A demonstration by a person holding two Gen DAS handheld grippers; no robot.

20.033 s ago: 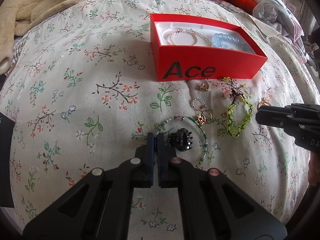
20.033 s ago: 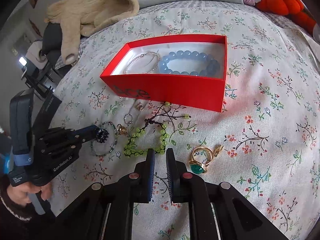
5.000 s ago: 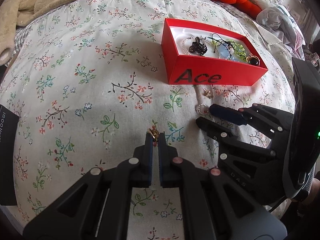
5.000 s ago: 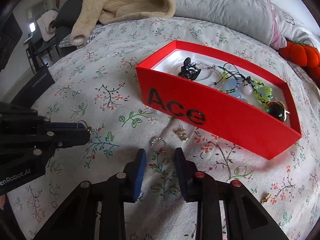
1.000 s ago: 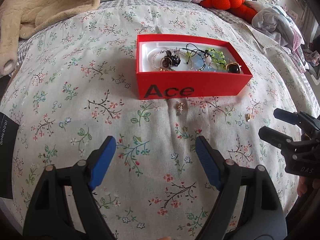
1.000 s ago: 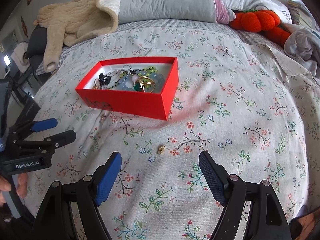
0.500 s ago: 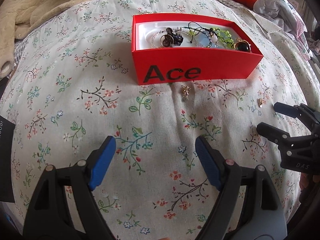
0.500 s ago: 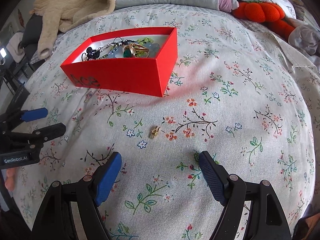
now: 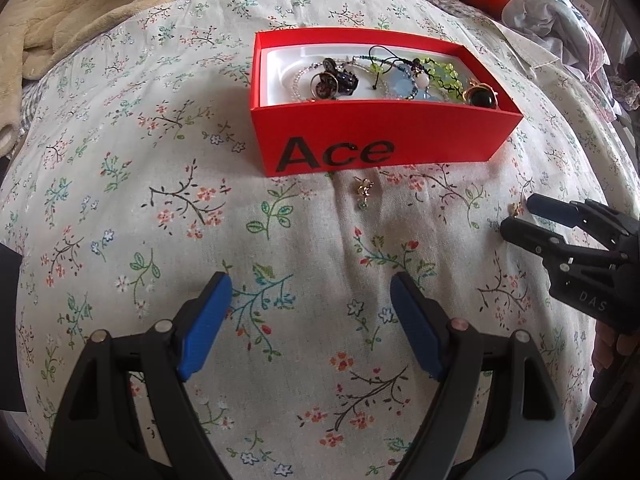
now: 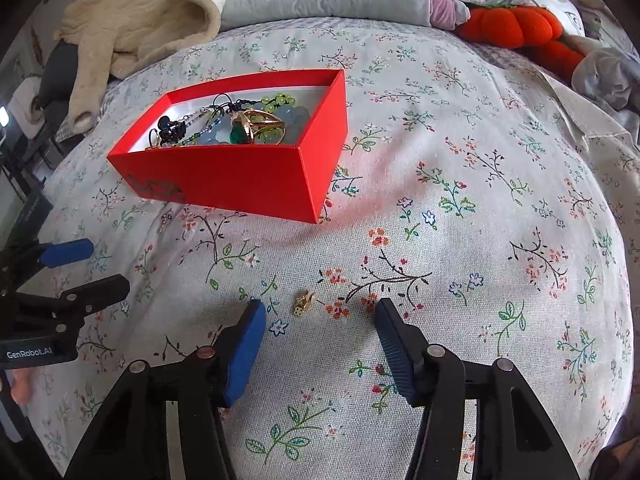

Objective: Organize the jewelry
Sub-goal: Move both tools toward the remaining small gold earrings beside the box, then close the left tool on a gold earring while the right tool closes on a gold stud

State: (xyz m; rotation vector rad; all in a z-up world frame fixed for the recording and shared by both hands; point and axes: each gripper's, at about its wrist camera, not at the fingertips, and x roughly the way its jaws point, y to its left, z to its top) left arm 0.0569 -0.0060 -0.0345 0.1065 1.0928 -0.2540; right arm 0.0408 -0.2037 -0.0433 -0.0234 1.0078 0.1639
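"Ace" was printed in black on the near side wall of the red box [image 9: 380, 136], straight ahead of the left gripper [image 9: 308, 324]. "GenRobot.AI" in white stood on the left gripper's body, and "DAS" on the body of the right gripper [image 9: 516, 218].

Box lettering [image 10: 154, 191] blurred (right view)

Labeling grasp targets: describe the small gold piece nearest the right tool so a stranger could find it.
Start at the red box on the floral bedspread. The gold earring lies loose between the closing pads of the right tool. Unlike the dangly earring by the "Ace" lettering, it sits off the box's corner.
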